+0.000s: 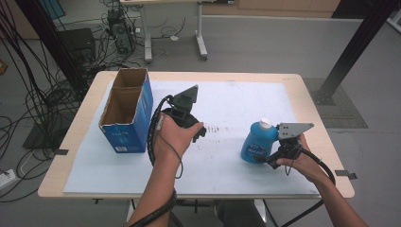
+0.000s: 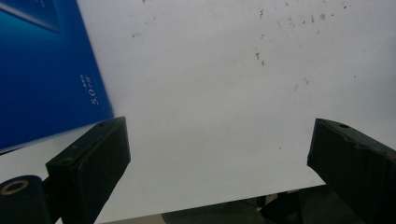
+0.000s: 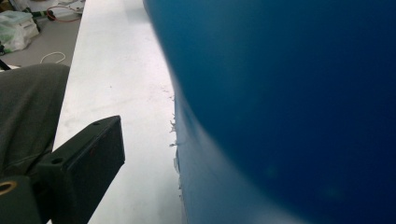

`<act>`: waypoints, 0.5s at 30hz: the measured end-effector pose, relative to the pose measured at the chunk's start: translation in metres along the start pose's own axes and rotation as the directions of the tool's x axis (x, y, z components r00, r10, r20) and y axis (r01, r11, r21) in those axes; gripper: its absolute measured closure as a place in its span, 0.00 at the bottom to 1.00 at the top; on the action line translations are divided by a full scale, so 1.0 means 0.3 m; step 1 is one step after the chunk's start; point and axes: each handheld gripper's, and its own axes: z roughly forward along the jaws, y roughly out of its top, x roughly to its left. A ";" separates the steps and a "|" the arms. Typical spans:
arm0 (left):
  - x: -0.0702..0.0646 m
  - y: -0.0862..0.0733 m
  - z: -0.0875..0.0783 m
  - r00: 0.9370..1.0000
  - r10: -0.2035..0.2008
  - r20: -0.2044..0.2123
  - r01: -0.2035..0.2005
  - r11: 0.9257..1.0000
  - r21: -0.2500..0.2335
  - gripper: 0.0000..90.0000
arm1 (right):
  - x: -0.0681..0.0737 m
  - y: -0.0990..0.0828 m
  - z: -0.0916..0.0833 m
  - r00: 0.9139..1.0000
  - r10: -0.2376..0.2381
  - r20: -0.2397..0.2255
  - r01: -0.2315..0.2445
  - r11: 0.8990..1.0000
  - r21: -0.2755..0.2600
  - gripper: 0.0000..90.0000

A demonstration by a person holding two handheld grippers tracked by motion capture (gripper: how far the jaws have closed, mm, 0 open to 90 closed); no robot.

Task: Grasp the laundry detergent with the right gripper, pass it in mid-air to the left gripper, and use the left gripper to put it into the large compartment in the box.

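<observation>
At lower right of the high view, the right gripper (image 1: 270, 158) sits against the blue plastic bottle with a white cap (image 1: 257, 142); whether its jaws grip it cannot be told. Left of centre, the left gripper (image 2: 219, 163) hovers with jaws wide apart and empty beside the open blue cardboard box (image 1: 126, 111) on the white worktop (image 1: 236, 109).

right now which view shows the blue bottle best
The high view: it shows the whole blue bottle standing upright with its white cap, beside the right gripper. The right gripper view shows just a blurred blue wall of it, very close. The left gripper view shows the blue box instead.
</observation>
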 end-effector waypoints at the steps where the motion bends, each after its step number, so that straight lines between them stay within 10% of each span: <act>1: 0.001 0.000 -0.001 1.000 0.001 0.000 -0.001 1.000 -0.001 0.07 | -0.001 -0.002 0.001 1.000 0.000 0.002 0.000 1.000 0.000 0.04; 15: 0.003 -0.001 0.005 1.000 0.000 0.001 0.000 1.000 -0.001 0.07 | -0.013 -0.012 -0.002 1.000 -0.006 0.021 0.006 1.000 -0.004 0.20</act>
